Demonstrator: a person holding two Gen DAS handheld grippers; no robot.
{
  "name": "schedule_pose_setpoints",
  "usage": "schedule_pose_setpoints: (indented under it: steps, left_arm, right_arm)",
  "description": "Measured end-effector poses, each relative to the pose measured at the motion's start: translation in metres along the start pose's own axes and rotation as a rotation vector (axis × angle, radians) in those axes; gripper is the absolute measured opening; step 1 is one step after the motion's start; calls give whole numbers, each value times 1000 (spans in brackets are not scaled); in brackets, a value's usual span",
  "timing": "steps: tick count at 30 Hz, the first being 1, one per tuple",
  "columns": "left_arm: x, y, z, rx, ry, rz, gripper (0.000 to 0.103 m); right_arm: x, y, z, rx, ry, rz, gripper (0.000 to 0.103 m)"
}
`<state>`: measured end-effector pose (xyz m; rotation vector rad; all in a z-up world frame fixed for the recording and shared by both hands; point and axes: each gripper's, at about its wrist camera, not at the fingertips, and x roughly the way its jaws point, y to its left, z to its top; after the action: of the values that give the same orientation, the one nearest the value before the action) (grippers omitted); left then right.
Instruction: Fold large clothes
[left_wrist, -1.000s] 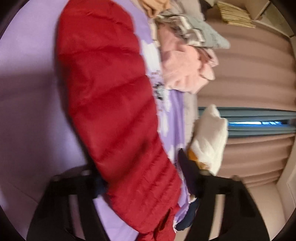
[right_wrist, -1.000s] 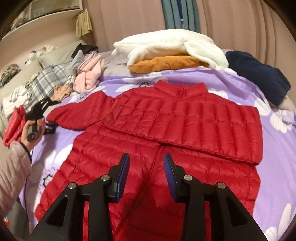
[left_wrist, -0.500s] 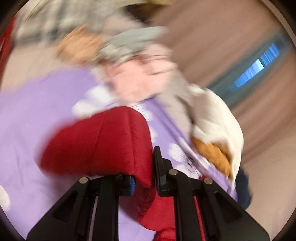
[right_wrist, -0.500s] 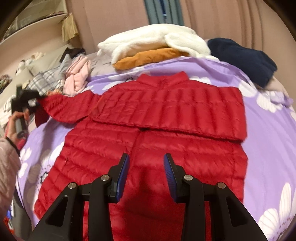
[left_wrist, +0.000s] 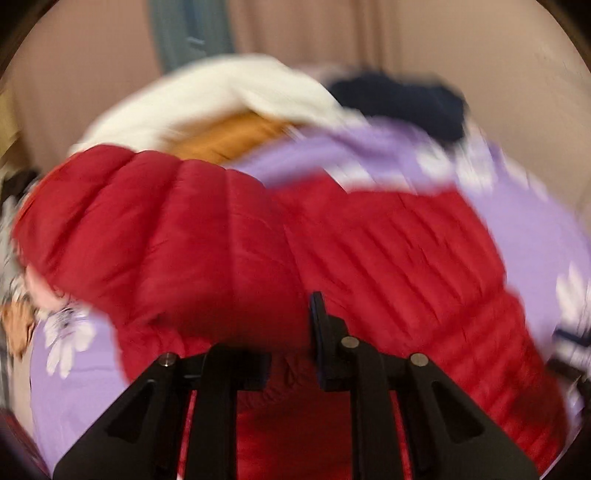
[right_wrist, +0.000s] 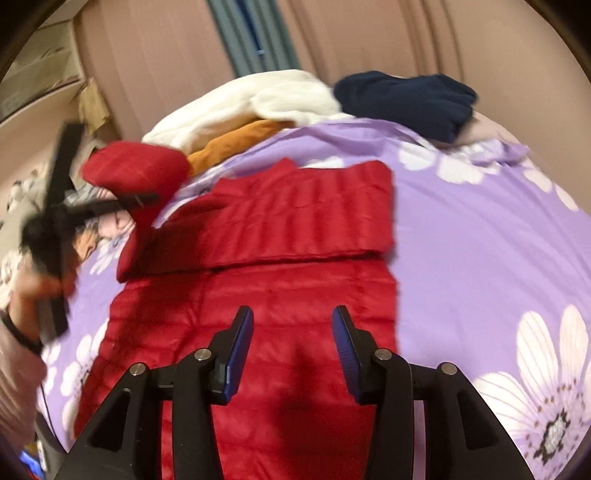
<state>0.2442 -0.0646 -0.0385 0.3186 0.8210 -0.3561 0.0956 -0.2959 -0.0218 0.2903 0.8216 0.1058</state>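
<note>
A red puffer jacket (right_wrist: 295, 229) lies flat on the purple flowered bedsheet (right_wrist: 480, 240), one sleeve folded across its chest. Its other sleeve (left_wrist: 166, 240) is lifted off the bed, and my left gripper (left_wrist: 288, 332) is shut on that sleeve's end. The right wrist view shows this sleeve (right_wrist: 136, 166) raised at the left, with the left gripper (right_wrist: 144, 199) blurred and a hand (right_wrist: 33, 295) on its handle. My right gripper (right_wrist: 291, 332) hovers over the jacket's lower half. Its jaws are opening with nothing between them.
At the bed's far end lie a white fleece (right_wrist: 240, 99), an orange garment (right_wrist: 232, 142) and a navy garment (right_wrist: 406, 99). More clothes (left_wrist: 14, 295) are heaped at the left. Pink curtains (right_wrist: 369, 37) hang behind the bed.
The left gripper closed on the sleeve end, rolled over and carried it up and towards the jacket's body. The right gripper shifted right along the jacket and its jaws widened.
</note>
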Motion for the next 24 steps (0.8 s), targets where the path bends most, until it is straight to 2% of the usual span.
schedule_pose_setpoints:
  steps: [2, 4, 5, 6, 7, 9, 11, 14, 20, 22, 24]
  left_arm:
    - [32, -29, -11, 115, 88, 5, 21]
    - [50, -48, -17, 193, 129, 37, 23]
    - [55, -51, -21, 203, 139, 47, 24]
    - [55, -49, -22, 194, 143, 40, 32]
    - [53, -44, -22, 157, 144, 1, 48]
    - [46, -35, -23, 104, 133, -53, 67]
    - [35, -20, -27, 51, 104, -79, 68]
    - [30, 0, -39, -49, 108, -76, 69]
    - [3, 68, -94, -343, 142, -61, 70]
    - [-6, 83, -112, -422, 149, -51, 71]
    - [-15, 95, -131, -502, 154, -48, 71]
  right_arm:
    - [-2, -11, 0, 38, 5, -1, 44]
    - [-5, -23, 0, 73, 2, -6, 45]
    - [-6, -28, 1, 90, -2, -5, 47]
    - [-6, -32, 2, 105, -3, -2, 48]
    - [-5, -36, 3, 124, -4, 4, 50]
    - [-3, -42, 6, 154, -3, 21, 51]
    - [3, -45, 10, 180, 1, 53, 51]
    - [17, -44, 19, 200, 11, 103, 51]
    - [60, -26, 61, 215, 8, 197, 51]
    - [77, -21, 72, 211, 11, 162, 51]
    - [103, -18, 78, 220, 55, 117, 51]
